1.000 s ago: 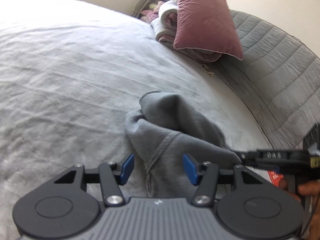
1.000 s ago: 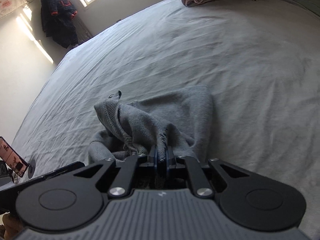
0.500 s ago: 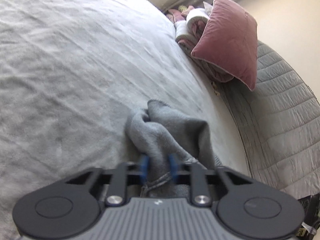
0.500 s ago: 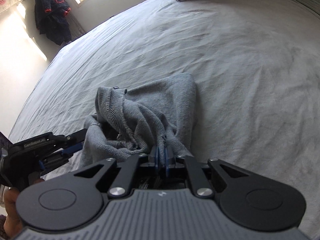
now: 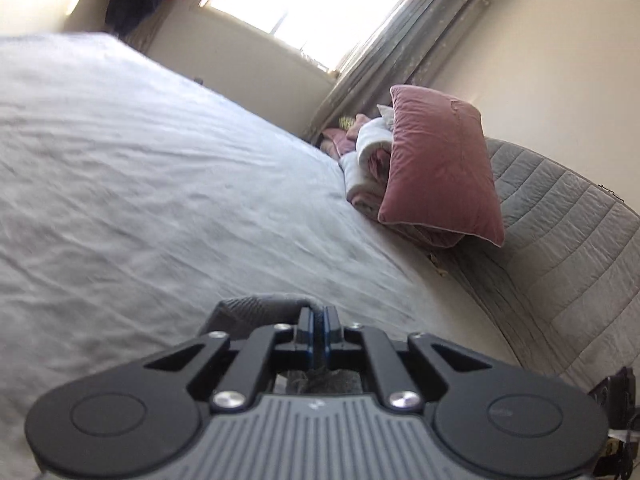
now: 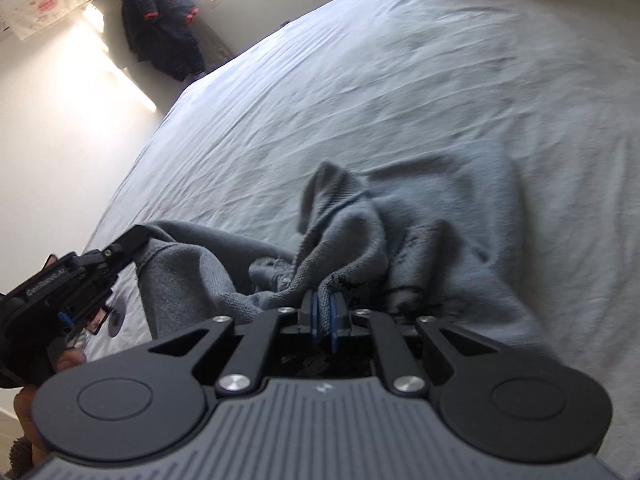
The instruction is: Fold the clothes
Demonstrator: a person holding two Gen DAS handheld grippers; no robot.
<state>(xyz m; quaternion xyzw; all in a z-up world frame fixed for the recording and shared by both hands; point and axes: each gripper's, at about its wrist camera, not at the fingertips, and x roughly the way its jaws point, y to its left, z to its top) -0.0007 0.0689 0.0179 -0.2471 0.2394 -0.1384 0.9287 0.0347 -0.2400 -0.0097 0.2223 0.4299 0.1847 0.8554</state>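
Observation:
A grey knit sweater (image 6: pixel 448 216) lies bunched on the bed's grey sheet (image 6: pixel 400 80). My right gripper (image 6: pixel 323 304) is shut on a fold of the sweater near its middle. My left gripper (image 6: pixel 140 240) shows at the left of the right wrist view, shut on another edge of the sweater and lifting it off the sheet. In the left wrist view my left gripper (image 5: pixel 319 316) is shut on the sweater (image 5: pixel 256 308), and most of the garment is hidden under the gripper body.
A maroon pillow (image 5: pixel 436 172) leans on folded bedding (image 5: pixel 368 164) at the far corner, beside a quilted grey headboard (image 5: pixel 560 240). A window with curtains (image 5: pixel 312 4) is behind. A dark jacket (image 6: pixel 164 28) hangs on the wall.
My left gripper closed on the sweater's edge, lifted it and tilted upward toward the window. My right gripper stayed shut on its fold.

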